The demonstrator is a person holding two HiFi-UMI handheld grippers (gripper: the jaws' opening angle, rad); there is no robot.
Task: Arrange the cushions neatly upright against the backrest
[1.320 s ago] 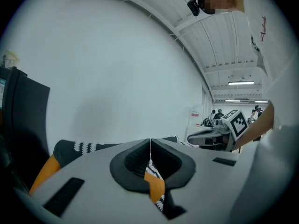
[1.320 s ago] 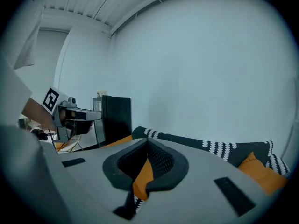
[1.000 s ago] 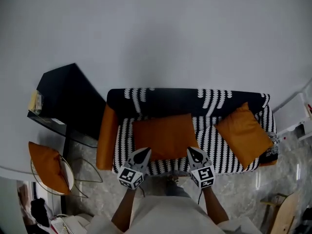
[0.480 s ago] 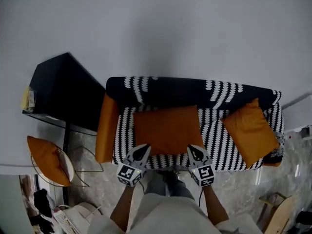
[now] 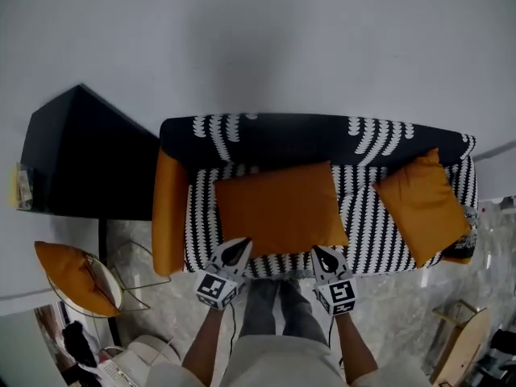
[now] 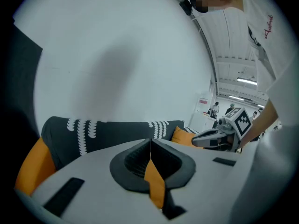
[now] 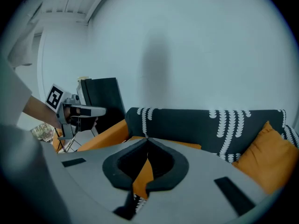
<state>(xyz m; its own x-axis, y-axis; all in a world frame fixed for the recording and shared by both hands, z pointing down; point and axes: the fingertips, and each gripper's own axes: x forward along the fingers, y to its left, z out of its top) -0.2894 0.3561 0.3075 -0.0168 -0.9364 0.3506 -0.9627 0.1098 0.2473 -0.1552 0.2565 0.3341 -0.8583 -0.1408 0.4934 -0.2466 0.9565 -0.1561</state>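
Note:
A black-and-white patterned sofa [image 5: 371,240] stands against the wall, with a dark backrest [image 5: 306,139]. One large orange cushion [image 5: 278,208] lies flat on the seat's left half. A smaller orange cushion [image 5: 425,206] leans tilted at the right end. My left gripper [image 5: 239,246] and right gripper [image 5: 322,252] hover at the large cushion's front edge, both shut with nothing held. In the left gripper view the shut left gripper [image 6: 150,141] points at the backrest [image 6: 117,129]. In the right gripper view the shut right gripper [image 7: 147,139] points at the backrest [image 7: 187,125], with the smaller cushion [image 7: 271,155] to its right.
A black cabinet [image 5: 81,160] stands left of the sofa's orange armrest [image 5: 169,212]. A wire-frame chair [image 5: 121,285] at the lower left holds another orange cushion [image 5: 76,276]. A wooden piece [image 5: 455,337] stands on the marble floor [image 5: 403,313] at the lower right.
The sofa has drawn closer and lower in the head view as the person stepped towards it. Both grippers stay shut at the seat's front. The cushions have not moved.

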